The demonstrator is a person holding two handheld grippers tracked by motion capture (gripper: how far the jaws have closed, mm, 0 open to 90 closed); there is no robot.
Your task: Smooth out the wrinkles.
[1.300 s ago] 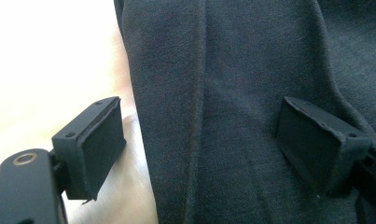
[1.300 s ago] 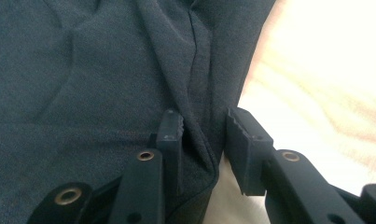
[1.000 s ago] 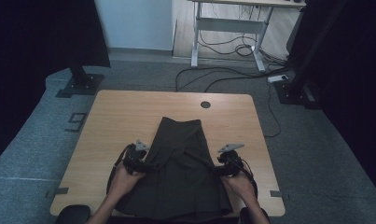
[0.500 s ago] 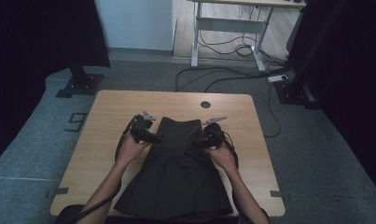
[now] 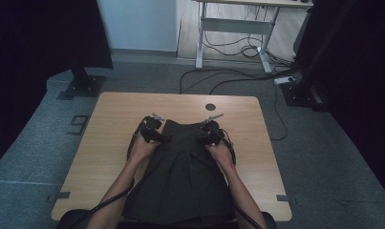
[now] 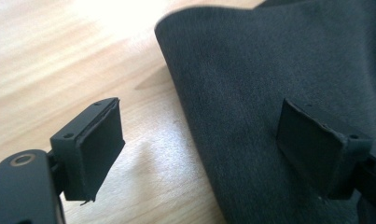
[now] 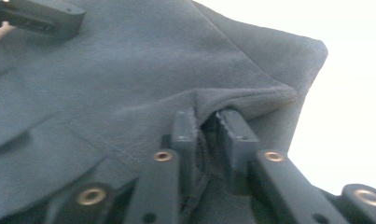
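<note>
A dark pleated garment lies flat on the wooden table, its narrow end away from the person. My left gripper is at the far left corner. In the left gripper view it stands open, one jaw over bare wood and the other over the cloth, with the cloth's edge between them. My right gripper is at the far right corner. Its jaws have just been closing and now pinch a raised fold of the garment. The left gripper's jaw shows at the top left of the right gripper view.
A round cable hole sits near the table's far edge. Beyond the table are a desk frame, floor cables and two black stand bases. Bare wood lies on both sides of the garment.
Both hands have slid along the garment's sides from its middle to its far end. Over the last half second they only edged a little farther.
</note>
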